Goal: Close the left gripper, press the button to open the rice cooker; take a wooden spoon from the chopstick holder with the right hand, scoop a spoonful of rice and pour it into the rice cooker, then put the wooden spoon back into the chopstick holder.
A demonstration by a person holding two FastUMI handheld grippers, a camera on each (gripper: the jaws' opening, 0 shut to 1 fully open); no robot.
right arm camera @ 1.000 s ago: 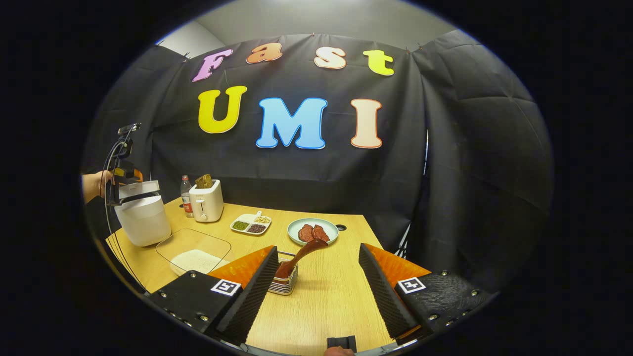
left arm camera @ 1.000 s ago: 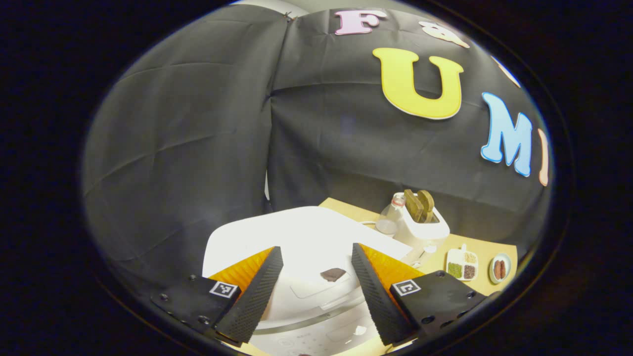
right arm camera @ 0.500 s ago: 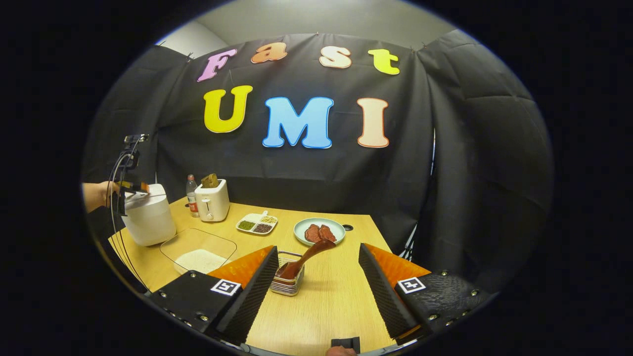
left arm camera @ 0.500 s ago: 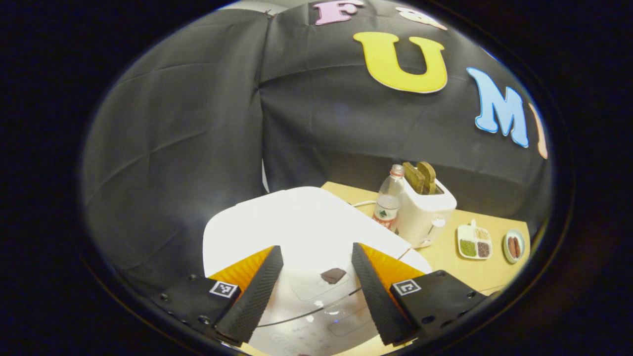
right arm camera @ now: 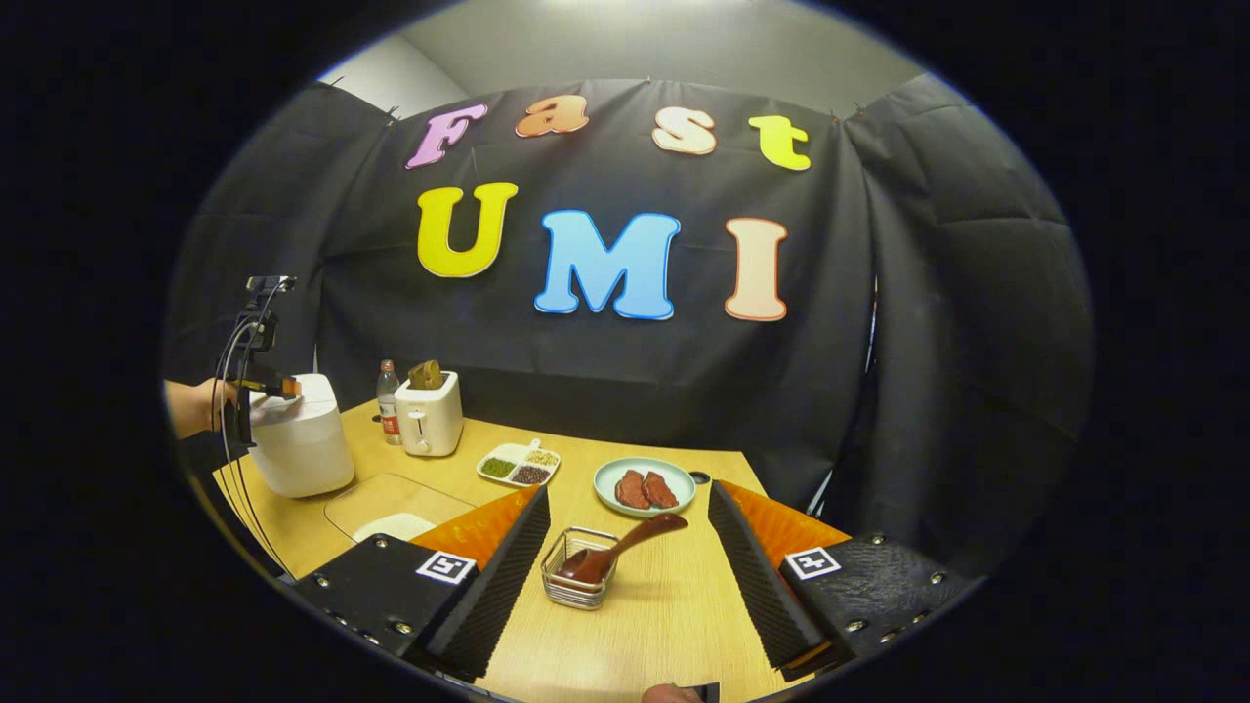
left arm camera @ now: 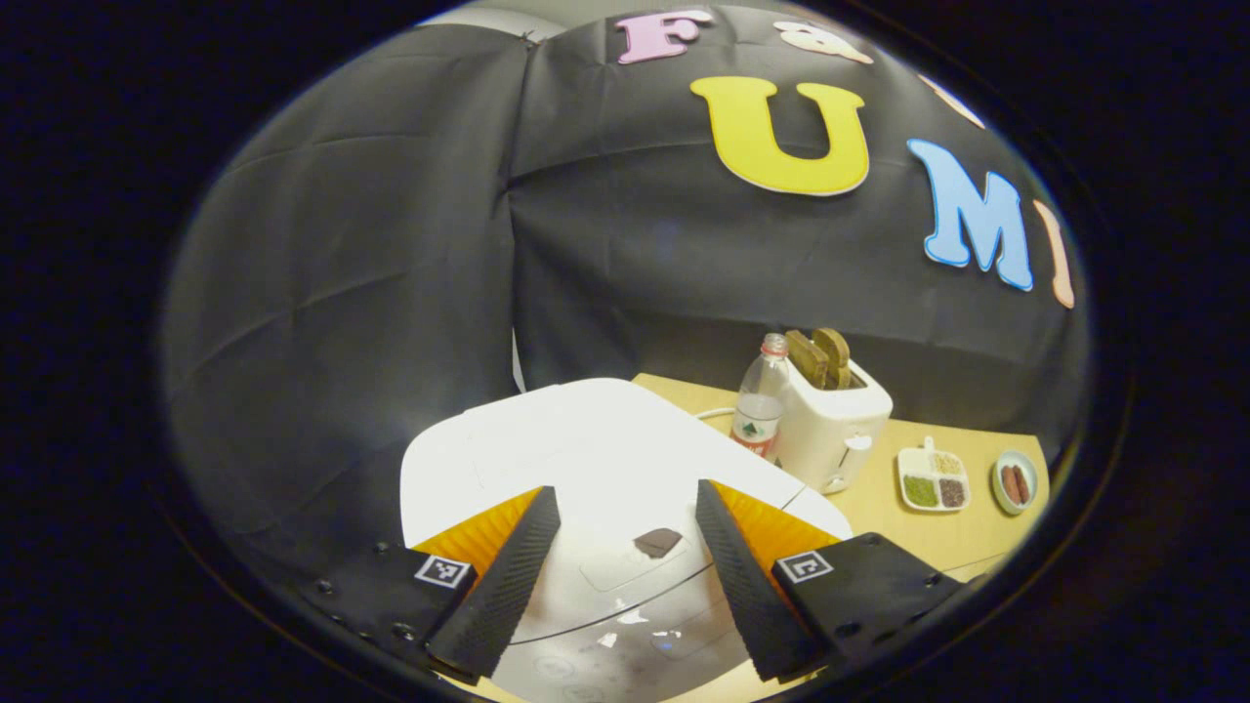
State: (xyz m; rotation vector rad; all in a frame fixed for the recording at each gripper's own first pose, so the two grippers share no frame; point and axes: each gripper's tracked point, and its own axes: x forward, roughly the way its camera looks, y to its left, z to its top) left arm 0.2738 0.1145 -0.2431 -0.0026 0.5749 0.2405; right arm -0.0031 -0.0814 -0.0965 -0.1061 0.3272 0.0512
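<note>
Left gripper [left arm camera: 625, 576] hangs just over the white rice cooker [left arm camera: 586, 469], jaws wide apart and holding nothing; the lid lies flat and looks closed, with a small dark patch [left arm camera: 656, 542] on the lid's near part showing between the fingers. Whether that patch is the release button, I cannot tell. Judging by the task, the jaws need to come together before any press, since spread fingers would straddle the spot rather than push it. Right gripper [right arm camera: 625, 576] also stands wide and empty, hovering above the wooden table [right arm camera: 664, 625] with the wire chopstick holder [right arm camera: 581, 576] just ahead between its fingers. The wooden spoon [right arm camera: 625, 547] sits bowl-down in the holder, handle leaning out to the right, which leaves it free to grasp. To the left on the table, a clear tray of rice [right arm camera: 391, 508] lies near the cooker, handy for a short carry. Farther off: toaster [right arm camera: 430, 420], bottle [right arm camera: 389, 400], divided dish of beans [right arm camera: 518, 467], plate of meat [right arm camera: 645, 488].
</note>
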